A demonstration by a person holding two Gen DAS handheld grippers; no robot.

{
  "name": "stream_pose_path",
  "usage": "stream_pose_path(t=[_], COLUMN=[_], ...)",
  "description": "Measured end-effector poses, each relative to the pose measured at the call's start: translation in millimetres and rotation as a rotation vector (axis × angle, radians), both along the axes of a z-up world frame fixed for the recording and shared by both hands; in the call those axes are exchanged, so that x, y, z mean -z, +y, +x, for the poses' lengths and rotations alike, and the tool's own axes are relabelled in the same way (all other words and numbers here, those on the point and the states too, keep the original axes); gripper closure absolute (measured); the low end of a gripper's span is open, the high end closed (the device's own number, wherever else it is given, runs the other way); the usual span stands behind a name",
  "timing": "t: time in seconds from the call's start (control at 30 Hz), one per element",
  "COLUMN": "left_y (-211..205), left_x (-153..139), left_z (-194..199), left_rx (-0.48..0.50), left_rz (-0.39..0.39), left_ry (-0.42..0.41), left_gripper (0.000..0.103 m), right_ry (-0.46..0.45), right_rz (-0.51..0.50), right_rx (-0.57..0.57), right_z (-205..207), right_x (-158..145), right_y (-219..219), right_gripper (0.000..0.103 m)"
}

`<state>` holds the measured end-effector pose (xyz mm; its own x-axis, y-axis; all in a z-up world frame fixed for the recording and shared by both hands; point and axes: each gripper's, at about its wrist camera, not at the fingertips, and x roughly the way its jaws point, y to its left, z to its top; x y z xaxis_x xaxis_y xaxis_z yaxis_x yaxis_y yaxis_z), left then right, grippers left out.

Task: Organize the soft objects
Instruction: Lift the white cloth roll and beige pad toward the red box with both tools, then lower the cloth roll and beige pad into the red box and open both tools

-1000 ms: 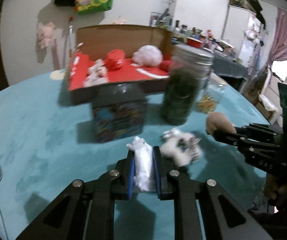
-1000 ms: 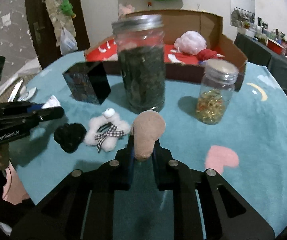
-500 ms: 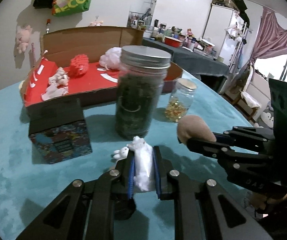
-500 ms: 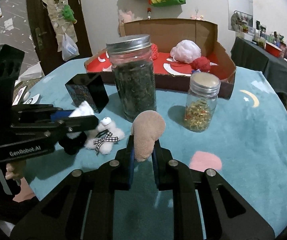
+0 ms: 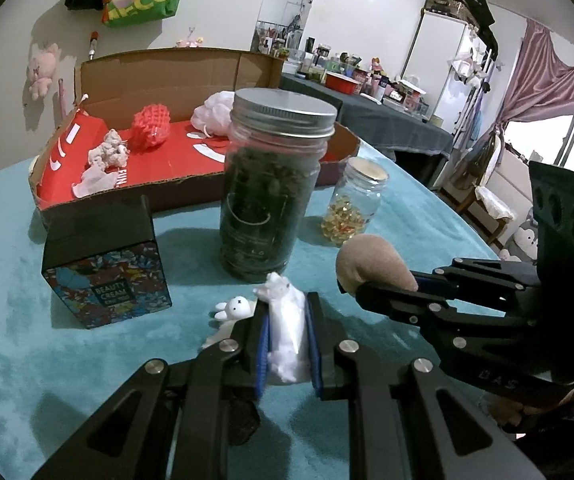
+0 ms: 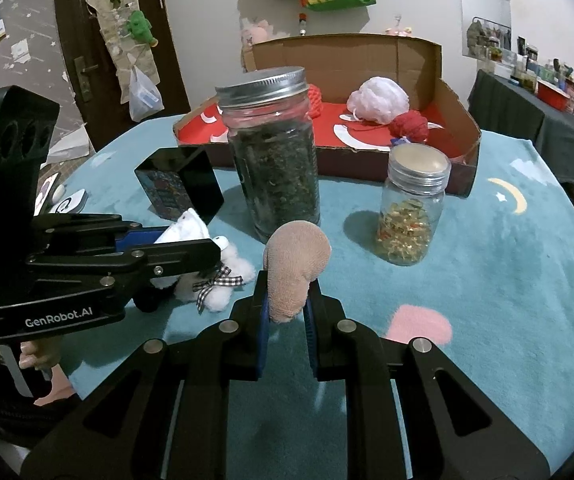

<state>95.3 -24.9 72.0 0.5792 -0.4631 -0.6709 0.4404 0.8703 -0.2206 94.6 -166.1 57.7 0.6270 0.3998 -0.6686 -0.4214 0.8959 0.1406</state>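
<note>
A: What is each gripper holding?
B: The left gripper (image 5: 286, 340) is clamping a white toy (image 5: 285, 334) above the cloth (image 5: 27, 360); the right gripper (image 6: 285, 312) is pinching a tan pouch (image 6: 293, 268) near the jar (image 6: 273, 160).

Two wrist fisheyes, low and close over the table (image 5: 27, 360) — both facing the tall jar (image 6: 273, 156), cardboard box (image 5: 191, 80) behind

Cloth under everything (image 6: 487, 264): teal, with a pink heart and a yellow moon.
Toy in left claw (image 5: 287, 332): white.
Toy in right claw (image 6: 295, 268): tan-brown.
Plush beside left claw (image 6: 223, 284): white, black-and-white checked bow.
Box beyond the jars (image 6: 463, 120): brown card, red inside.
Finger pads (image 6: 262, 320): blue.
</note>
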Motion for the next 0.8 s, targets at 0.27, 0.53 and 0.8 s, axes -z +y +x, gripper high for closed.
stream_pose_path(t=[0.27,0.53,0.8], left_y=[8,23,39], left_x=[-6,-28,-54], left_z=[0,4,26], left_rx=[-0.018,-0.041,-0.044], left_rz=[-0.008,-0.016,0.005], left_ry=[-0.013,-0.057,-0.078], left_gripper=[0.086,0.086,0.086], right_ry=[0.006,-0.035,-0.093], right_rz=[0.009,0.003,-0.006], right_rx=[0.013,0.038,0.046], right_z=[2,4,21], right_x=[-1,-17,-44], right_y=[-4,-15,-26], right_gripper=[0.088,0.088,0.088])
